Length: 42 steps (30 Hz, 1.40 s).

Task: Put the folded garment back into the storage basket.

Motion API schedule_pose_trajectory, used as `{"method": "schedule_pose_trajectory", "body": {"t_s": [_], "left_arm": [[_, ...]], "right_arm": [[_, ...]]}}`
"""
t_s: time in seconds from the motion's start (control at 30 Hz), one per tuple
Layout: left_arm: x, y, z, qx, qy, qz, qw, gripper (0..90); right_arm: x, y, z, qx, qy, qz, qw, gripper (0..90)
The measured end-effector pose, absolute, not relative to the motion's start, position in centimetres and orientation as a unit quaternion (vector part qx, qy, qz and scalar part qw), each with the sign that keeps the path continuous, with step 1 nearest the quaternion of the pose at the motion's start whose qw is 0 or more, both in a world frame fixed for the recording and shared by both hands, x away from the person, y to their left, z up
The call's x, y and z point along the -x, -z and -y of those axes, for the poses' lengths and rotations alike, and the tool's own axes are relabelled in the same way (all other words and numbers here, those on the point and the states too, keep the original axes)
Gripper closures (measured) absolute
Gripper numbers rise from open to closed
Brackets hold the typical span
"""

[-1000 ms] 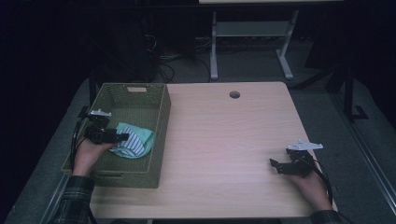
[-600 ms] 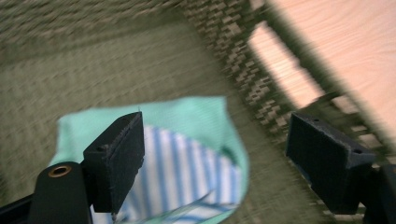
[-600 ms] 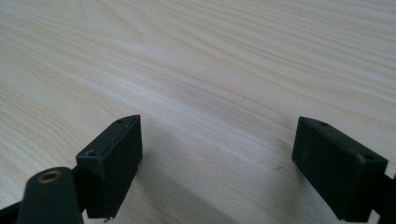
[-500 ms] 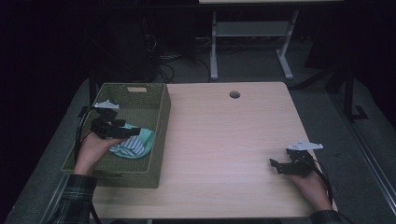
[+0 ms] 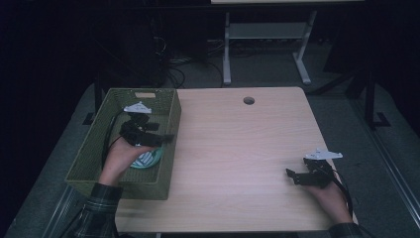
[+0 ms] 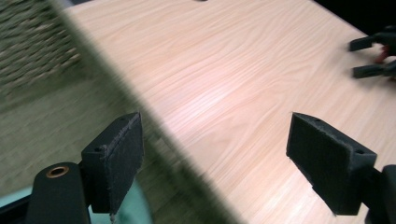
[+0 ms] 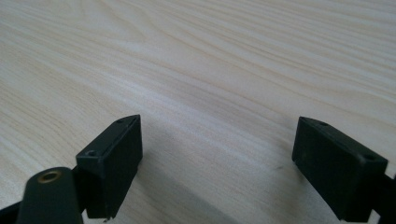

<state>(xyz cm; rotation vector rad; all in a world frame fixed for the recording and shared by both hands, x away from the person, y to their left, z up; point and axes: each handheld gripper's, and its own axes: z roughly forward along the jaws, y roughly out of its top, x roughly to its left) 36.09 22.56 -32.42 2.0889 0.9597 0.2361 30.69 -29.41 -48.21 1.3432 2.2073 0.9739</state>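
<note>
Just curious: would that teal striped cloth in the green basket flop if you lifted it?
Probably. The cloth lies crumpled on the basket floor, so it is likely soft and limp. It looks thin, so likely light. It should neither roll nor tip.

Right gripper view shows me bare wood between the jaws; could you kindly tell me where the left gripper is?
Observer: The left gripper is above the green basket's right wall; its jaws have just been opening, nothing between them.
Operator: Thank you; is anything in the basket?
Observer: A teal and white cloth lies on its floor.
Operator: And where is my gripper?
Observer: The right gripper is near the table's front right corner.
</note>
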Motion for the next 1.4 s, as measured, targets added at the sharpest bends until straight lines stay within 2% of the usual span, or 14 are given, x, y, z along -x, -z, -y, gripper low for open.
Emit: {"method": "schedule_pose_trajectory", "body": {"t_s": [0.47, 0.83, 1.4], "left_arm": [[-35.1, 34.0, -14.6, -0.843, -0.085, -0.333, 0.414, 19.5], [-34.2, 38.4, -9.7, -0.861, -0.073, -0.319, 0.389, 19.2], [-33.7, 44.9, -7.9, -0.887, -0.098, -0.31, 0.328, 18.0]], "right_arm": [[-30.7, 48.2, 29.4, -0.477, -0.346, -0.786, 0.19, 15.6], [-30.7, 48.2, 29.4, -0.476, -0.345, -0.786, 0.189, 15.6], [-30.7, 48.2, 29.4, -0.474, -0.346, -0.787, 0.189, 15.6]]}}
